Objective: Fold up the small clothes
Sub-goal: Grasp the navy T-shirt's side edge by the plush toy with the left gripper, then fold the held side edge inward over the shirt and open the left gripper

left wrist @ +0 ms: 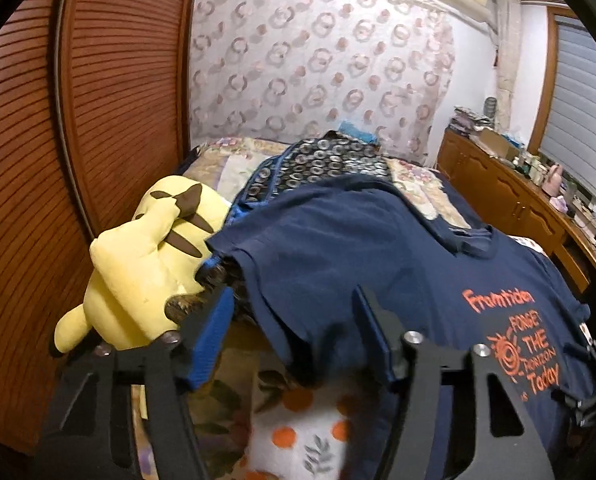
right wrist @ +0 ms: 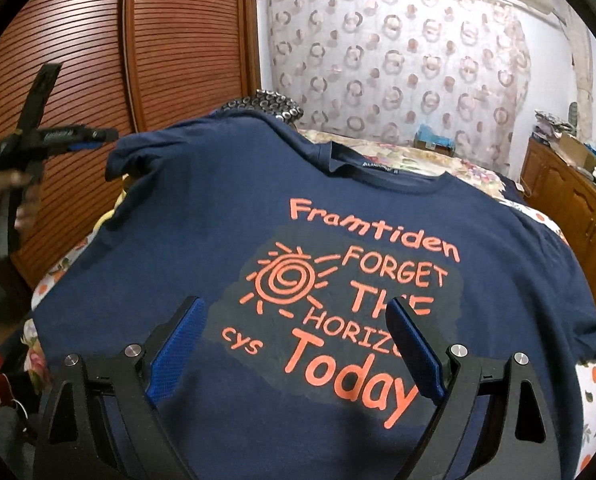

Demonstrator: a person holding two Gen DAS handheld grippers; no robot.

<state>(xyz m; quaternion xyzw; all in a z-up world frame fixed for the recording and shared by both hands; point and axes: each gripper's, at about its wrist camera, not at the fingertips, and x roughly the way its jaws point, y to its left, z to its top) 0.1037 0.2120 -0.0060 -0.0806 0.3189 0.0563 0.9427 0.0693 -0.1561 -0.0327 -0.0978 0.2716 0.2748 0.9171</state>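
Observation:
A navy T-shirt [right wrist: 202, 208] with orange print "Framtiden FORGET THE HORIZON Today" lies spread face up on the bed. It also shows in the left wrist view [left wrist: 337, 240], its left sleeve draped over a pile. My left gripper [left wrist: 294, 304] is open and empty, hovering by the sleeve's lower edge. It shows from outside in the right wrist view [right wrist: 94, 138], held in a hand at the left. My right gripper [right wrist: 294, 320] is open and empty above the printed chest.
A yellow plush toy [left wrist: 146, 256] lies left of the shirt. A dark ring-patterned garment [left wrist: 321, 164] is heaped behind it. The bed has a floral cover [left wrist: 298, 432]. A slatted wooden wardrobe [left wrist: 58, 140] stands at the left, a cluttered wooden dresser [left wrist: 509, 192] at the right.

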